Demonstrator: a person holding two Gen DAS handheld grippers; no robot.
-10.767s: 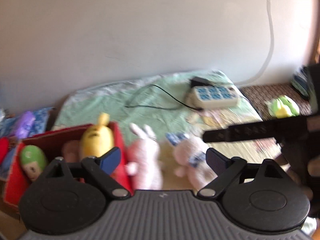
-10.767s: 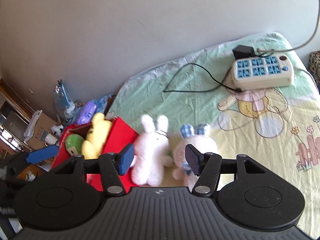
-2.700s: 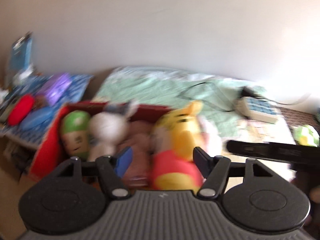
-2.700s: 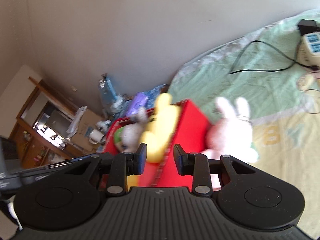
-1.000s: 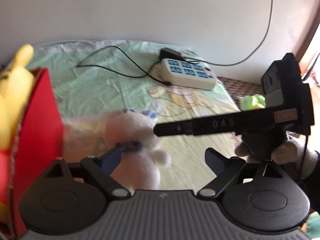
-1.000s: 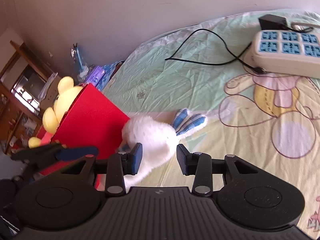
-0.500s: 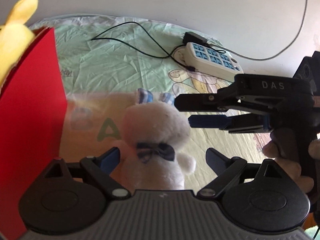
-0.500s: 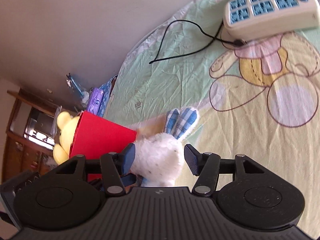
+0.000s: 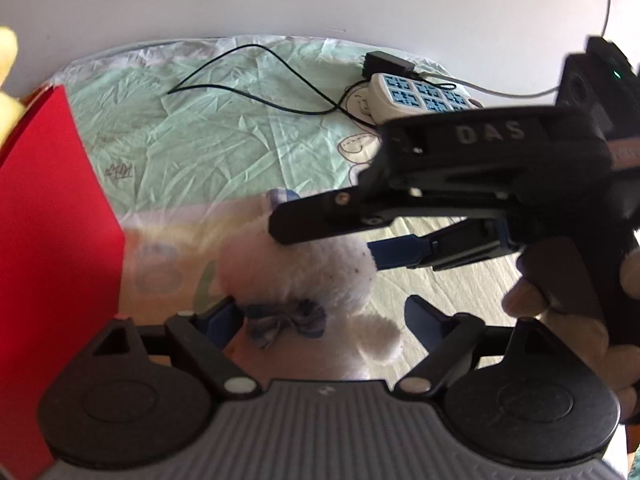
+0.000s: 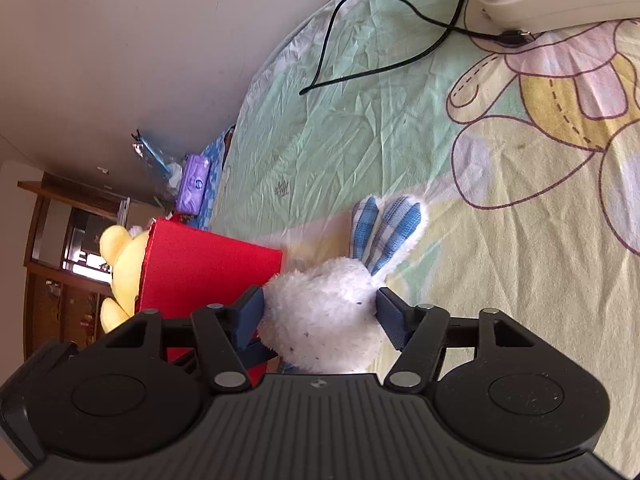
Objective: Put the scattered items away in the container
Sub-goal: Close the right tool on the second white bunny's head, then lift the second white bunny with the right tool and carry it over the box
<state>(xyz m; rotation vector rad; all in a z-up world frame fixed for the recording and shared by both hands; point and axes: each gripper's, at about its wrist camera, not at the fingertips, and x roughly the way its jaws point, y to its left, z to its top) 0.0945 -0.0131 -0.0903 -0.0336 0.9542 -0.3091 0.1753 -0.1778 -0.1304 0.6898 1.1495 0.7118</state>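
So going left to right: the red container (image 9: 52, 216) sits at the left edge with a yellow plush (image 10: 120, 264) poking out the top, and the white bunny (image 9: 296, 264) is on the bedsheet (image 9: 224, 136) right beside its red wall, not in it yet.

The left gripper (image 9: 320, 316) hangs over the bunny's body with its jaws wide apart; they've just been closing a bit, and the bunny's bow tie (image 9: 286, 320) and lower body sit between them, but the pads aren't pressing on it. The right gripper (image 10: 320, 312) straddles the bunny's head; its jaws have just been opening and now sit either side of the fluff, about touching but not squeezing.

If I were doing this, I'd pick one gripper, probably the right since it's already lined up on the head, close on the fat part below the ears, and lift clear of the red rim before swinging over. Two grippers on one small plush just get in each other's way.

The bunny itself: fluffy white, blue checked ears (image 10: 384, 228), looks soft and squashy, so I reckon it needs a firm pinch
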